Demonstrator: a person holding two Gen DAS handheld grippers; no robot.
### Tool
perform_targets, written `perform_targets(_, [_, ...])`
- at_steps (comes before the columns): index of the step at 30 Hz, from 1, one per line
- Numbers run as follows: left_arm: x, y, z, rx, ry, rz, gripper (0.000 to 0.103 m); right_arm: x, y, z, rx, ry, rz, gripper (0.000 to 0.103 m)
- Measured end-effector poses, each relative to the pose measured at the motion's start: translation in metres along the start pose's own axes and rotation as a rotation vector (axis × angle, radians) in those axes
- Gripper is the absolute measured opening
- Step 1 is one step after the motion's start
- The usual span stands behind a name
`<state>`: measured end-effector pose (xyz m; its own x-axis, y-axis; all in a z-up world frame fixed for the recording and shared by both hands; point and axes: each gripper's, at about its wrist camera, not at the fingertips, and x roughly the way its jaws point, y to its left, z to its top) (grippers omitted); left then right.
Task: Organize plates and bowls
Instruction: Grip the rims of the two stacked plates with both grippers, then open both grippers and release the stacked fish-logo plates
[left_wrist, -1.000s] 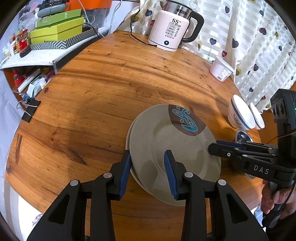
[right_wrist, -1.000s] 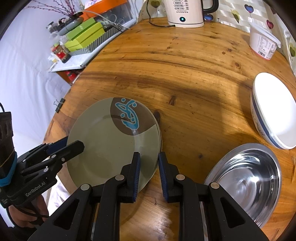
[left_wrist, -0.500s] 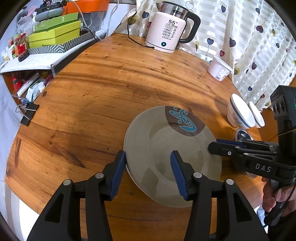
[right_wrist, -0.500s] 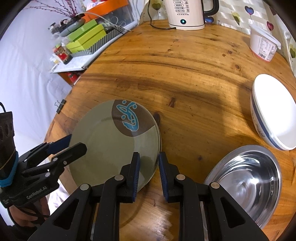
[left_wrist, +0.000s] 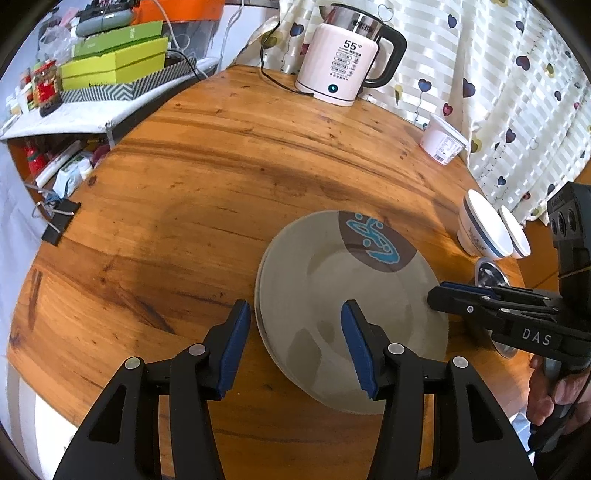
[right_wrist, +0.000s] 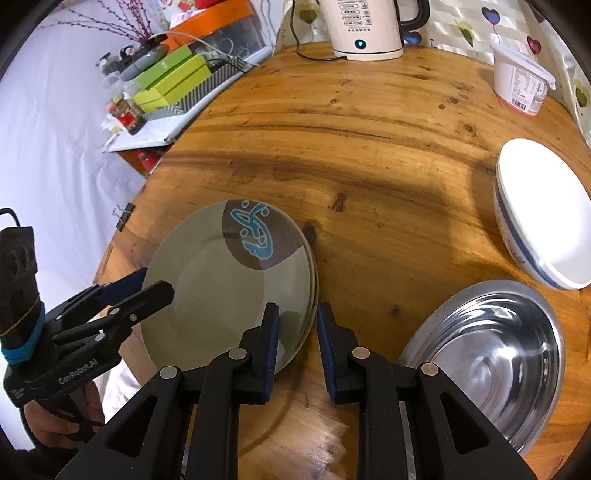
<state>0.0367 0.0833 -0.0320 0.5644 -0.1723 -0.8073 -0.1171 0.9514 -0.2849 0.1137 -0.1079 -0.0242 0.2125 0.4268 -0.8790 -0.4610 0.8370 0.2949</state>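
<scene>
Round wooden desk (left_wrist: 184, 184) bears the olive-green round ceramic plate (left_wrist: 332, 288), its near rim between the left gripper's (left_wrist: 295, 332) jaws, which have just been opening, apparently to release it, while the right gripper's (right_wrist: 295, 332) narrow jaws straddle the opposite rim, grip unclear, probably steadying it.

Two close wrist views, steeply downward from opposite sides, sharing the plates (left_wrist: 351, 295).

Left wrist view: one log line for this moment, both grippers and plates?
left gripper: jaws just opening, astride plate stack rim, not pressing | right gripper: narrow at rim, grip unclear
</scene>
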Motion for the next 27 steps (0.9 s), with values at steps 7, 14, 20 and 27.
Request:
perform_targets(7, [0.005, 0.000, -0.003, -0.011, 0.021, -0.007, 0.052, 0.002, 0.002, -0.002, 0.008, 0.008, 0.012, 0.021])
perform_targets(14, [0.006, 0.000, -0.003, -0.008, 0.023, -0.011, 0.052, 0.003, 0.005, -0.002, 0.014, 0.014, -0.001, 0.026])
perform_targets(20, [-0.003, 0.004, 0.002, -0.006, -0.007, 0.001, 0.052, -0.013, 0.007, -0.007, 0.006, -0.049, -0.002, 0.035])
perform_targets(27, [-0.022, -0.007, 0.010, 0.021, -0.063, -0.018, 0.052, -0.049, -0.001, -0.022, 0.002, -0.154, 0.029, 0.044])
